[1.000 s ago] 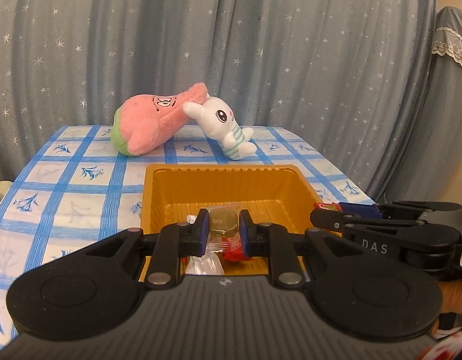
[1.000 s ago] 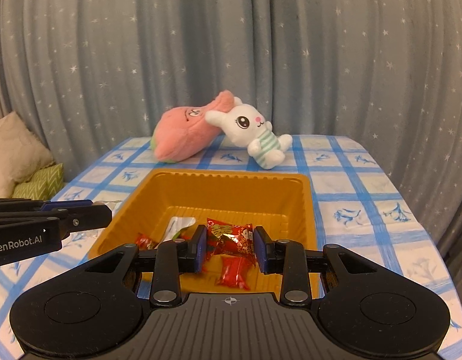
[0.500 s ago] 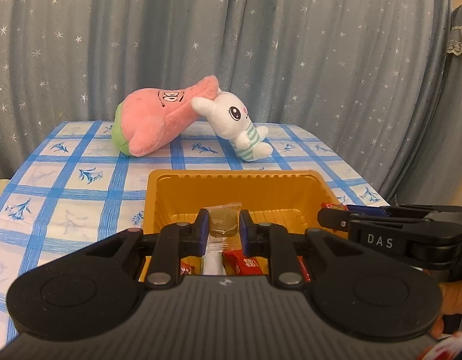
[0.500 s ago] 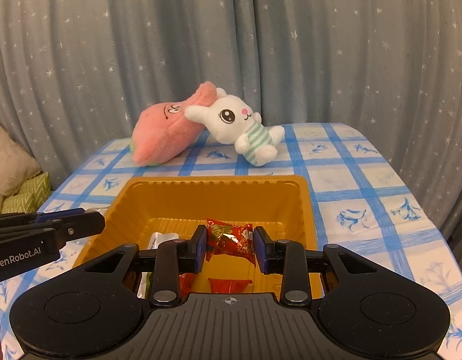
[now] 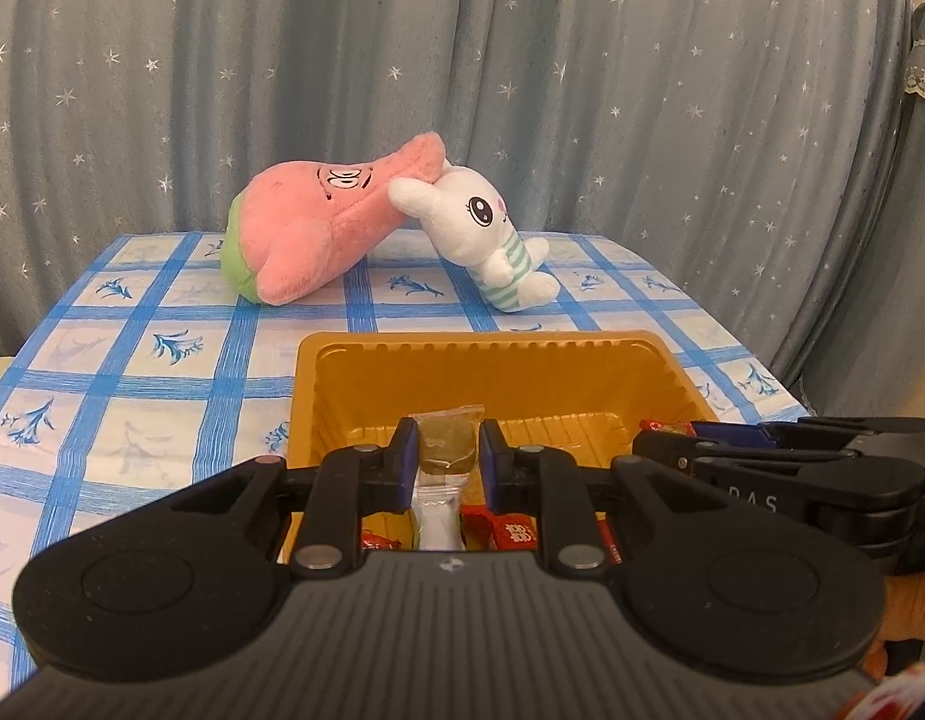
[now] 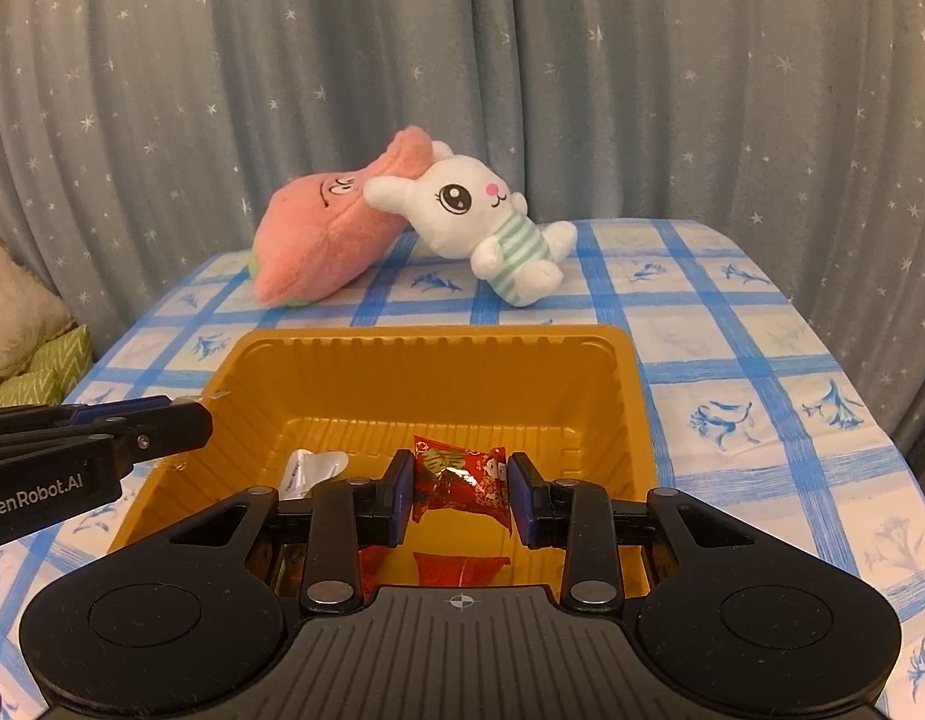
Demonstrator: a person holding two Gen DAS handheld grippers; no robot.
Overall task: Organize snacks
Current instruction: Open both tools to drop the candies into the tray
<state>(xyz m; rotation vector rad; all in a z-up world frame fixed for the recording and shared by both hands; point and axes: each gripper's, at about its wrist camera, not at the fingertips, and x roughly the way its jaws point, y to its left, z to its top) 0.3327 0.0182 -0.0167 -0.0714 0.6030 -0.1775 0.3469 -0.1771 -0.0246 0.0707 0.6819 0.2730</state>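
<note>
The left claw [image 5: 443, 447] is clamped on a clear packet [image 5: 447, 441] with a brownish round snack inside; the packet's white lower end hangs down between the two fingers. Just below it lie red wrappers [image 5: 510, 531] with white print too small to read, resting in the near end of a golden plastic tray [image 5: 480, 343] that stretches away ahead of the claw. To its right, at about the same height, the side of the right claw [image 5: 672, 447] reaches in over the tray's right rim; the letters "DAS" show on its black body.

The right claw [image 6: 462, 489] is clamped on a red foil packet [image 6: 462, 477] printed with gold and white figures that I cannot read. It hangs above the tray [image 6: 426, 339], and beneath it on the tray floor lies another red wrapper [image 6: 462, 567]. Ahead and to the left of this claw a white packet [image 6: 312, 468] lies in the tray. Farther left, the left claw [image 6: 198, 420] pokes in over the tray's left rim, its side marked "GenRobot.AI".

The tray sits on a desk [image 6: 732, 360] covered with a blue-and-white checked cloth with small blue flower prints. Well beyond the tray, at the far edge, a pink plush toy [image 5: 318, 228] lies on its side, and a white plush rabbit [image 5: 480, 228] in a green-striped top leans against it. Behind them hangs a grey-blue curtain [image 5: 522, 60] dotted with pale stars. Far to the left of the right claw, off the desk, are a beige and a green patterned cushion [image 6: 42, 369].
</note>
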